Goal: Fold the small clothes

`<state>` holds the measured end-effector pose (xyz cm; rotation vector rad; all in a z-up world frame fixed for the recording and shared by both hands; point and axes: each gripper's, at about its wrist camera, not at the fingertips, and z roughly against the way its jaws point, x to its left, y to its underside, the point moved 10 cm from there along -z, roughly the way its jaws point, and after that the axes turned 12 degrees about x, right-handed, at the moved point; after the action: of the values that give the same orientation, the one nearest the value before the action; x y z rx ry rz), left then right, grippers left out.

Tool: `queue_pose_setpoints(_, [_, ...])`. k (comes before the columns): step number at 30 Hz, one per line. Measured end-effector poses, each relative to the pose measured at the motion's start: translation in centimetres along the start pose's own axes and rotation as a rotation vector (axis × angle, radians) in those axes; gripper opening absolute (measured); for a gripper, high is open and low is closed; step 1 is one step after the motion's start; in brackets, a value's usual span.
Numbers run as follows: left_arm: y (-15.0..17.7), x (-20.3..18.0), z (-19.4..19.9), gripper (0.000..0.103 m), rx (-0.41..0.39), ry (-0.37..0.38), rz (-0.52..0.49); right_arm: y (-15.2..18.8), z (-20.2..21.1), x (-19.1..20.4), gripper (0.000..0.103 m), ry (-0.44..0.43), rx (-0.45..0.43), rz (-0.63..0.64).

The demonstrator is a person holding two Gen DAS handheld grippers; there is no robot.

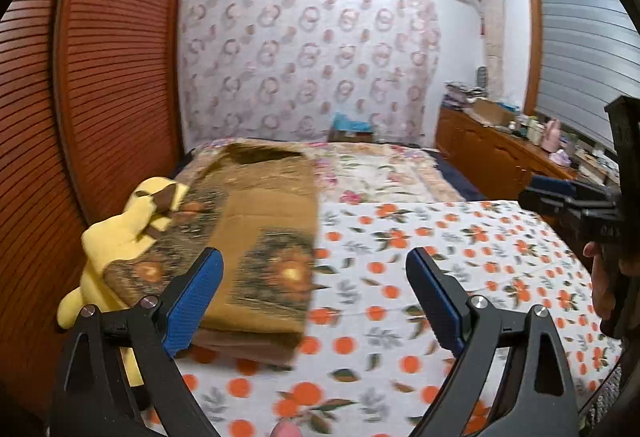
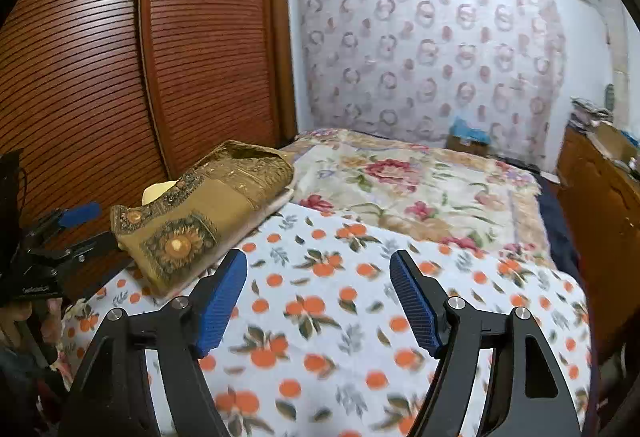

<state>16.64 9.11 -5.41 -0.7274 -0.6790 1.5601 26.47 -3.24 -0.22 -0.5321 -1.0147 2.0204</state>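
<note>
L gripper [image 1: 314, 301] stands wide, nothing btwn its two blue pads [image 1: 192, 305]; it hangs over the bed's orange-print sheet [image 1: 440, 249]. R gripper [image 2: 318, 301] also spread wide and empty, above the same sheet.

Just beyond the L pad, centre-left of the left wrist view, lies one folded brown garment [image 1: 264, 233] w/ sunflower print, flat on the sheet, long axis running from the near edge away toward the far wall, dark neck opening at the far end. In the right wrist view it sits left of centre, angled up-right.

One yellow cloth item [image 1: 116, 237] touches its left side. One floral quilt [image 2: 420, 189] covers the far bed half. Slatted wooden wardrobe [image 2: 120, 57] fills the left.
</note>
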Motion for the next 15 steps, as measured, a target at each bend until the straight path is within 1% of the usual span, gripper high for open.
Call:
queue_pose_setpoints(2, [0.0, -1.3, 0.2, 0.093, 0.0, 0.01, -0.012, 1.4, 1.9, 0.1, 0.077, 0.033, -0.007, -0.021])
queue_pose_setpoints(6, [-0.3, -4.1, 1.6, 0.093, -0.017, 0.038, -0.045, 3.3, 5.4, 0.5, 0.078, 0.07, -0.037, -0.059])
queue_pose_setpoints(9, [-0.7, -5.6, 2.9, 0.093, -0.038, 0.038, -0.059, 4.4, 8.2, 0.6, 0.079, 0.104, -0.067, -0.091])
queue_pose_setpoints(12, [-1.2, -6.6, 4.0, 0.093, -0.064, 0.025, -0.066, 4.9, 10.9, 0.7, 0.079, 0.134, -0.098, -0.118])
queue_pose_setpoints(15, [-1.7, -7.7, 5.0, 0.093, -0.075, 0.044, -0.07, 5.3, 13.2, 1.0, 0.079, 0.179, -0.135, -0.133])
